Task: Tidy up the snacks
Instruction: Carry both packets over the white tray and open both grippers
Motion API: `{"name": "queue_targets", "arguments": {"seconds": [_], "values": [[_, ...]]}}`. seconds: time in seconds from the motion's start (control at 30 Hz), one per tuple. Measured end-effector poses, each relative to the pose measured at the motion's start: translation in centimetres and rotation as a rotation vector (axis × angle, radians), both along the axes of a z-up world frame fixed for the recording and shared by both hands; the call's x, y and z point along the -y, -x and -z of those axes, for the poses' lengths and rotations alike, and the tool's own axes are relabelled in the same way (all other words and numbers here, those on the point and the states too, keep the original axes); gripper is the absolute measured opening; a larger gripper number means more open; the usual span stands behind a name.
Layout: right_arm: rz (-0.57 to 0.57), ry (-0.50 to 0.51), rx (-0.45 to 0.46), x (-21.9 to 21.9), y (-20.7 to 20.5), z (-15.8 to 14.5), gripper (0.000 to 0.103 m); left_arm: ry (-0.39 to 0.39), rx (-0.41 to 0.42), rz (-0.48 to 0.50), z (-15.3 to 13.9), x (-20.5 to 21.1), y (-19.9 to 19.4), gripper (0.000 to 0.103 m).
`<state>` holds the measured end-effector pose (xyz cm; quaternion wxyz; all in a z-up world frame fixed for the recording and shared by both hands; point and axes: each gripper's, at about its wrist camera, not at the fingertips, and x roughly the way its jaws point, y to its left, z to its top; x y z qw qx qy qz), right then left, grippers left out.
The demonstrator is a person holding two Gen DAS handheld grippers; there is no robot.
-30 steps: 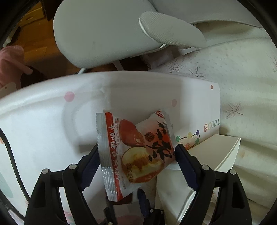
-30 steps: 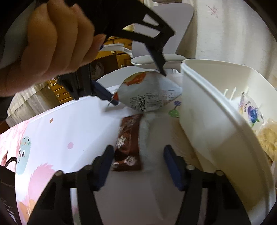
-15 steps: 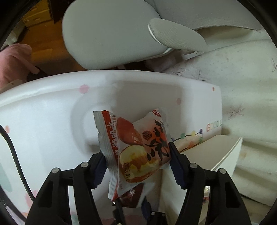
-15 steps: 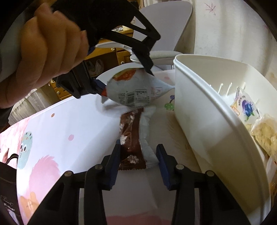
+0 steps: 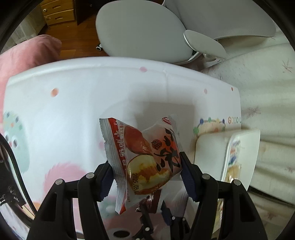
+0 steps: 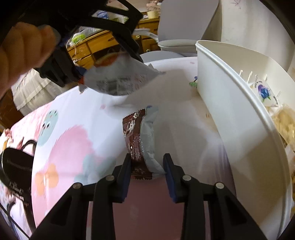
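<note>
Covering the table (image 5: 77, 103) is a white cloth printed with pink, teal and orange cartoon shapes and small dots; at its far right corner the letters "GOOD" show beside a coloured ring pattern. Beyond the far edge stands a grey office chair (image 5: 140, 27) on a dark wood floor, with a wooden drawer unit (image 5: 59, 13) further back on the left. A pink cushion (image 5: 27, 55) sits off the table's left side, and a pale quilted cover with leaf prints (image 5: 263, 88) fills the right. A black strap lies at the near left of the cloth.

The left gripper (image 5: 145, 169) is about half open, its blue pads pressed on both sides of a red-and-white packet (image 5: 142, 155), which hangs clear above the cloth. In the right wrist view a hand (image 6: 24, 55) carries this gripper, the packet's grey back facing the camera.

The right gripper (image 6: 147, 166) is narrowing, its jaws closing around the near end of a brown bar (image 6: 138, 140) that lies on the cloth; the pads look to be touching its wrapper on both sides.

A white bin (image 6: 239, 114) stands on the right, just beside the bar, with a blueberry-printed packet (image 6: 263, 92) and pale snacks inside.
</note>
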<state>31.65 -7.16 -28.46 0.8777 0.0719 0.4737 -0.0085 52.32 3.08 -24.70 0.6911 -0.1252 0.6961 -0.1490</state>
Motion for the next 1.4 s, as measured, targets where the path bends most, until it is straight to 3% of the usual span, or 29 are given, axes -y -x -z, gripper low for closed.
{"name": "queue_targets", "arguments": {"seconds": [0.17,0.67,1.03,1.4], "values": [[-0.064,0.046,0.009,-1.2,3.2,-0.9,0.022,-0.009,0.039,0.023,-2.3,-1.9,3.8,0.063],[0.003,0.063,0.014,-3.5,12.5,-4.2,0.021,-0.033,0.099,0.109,-7.2,-7.6,16.3,0.063],[0.047,0.09,0.085,-3.8,18.8,-8.1,0.022,-0.027,0.162,0.225,-10.8,-6.1,23.7,0.064],[0.072,0.104,0.127,0.3,22.0,-11.4,0.022,-0.027,0.178,0.297,-12.6,-1.5,27.2,0.064]]}}
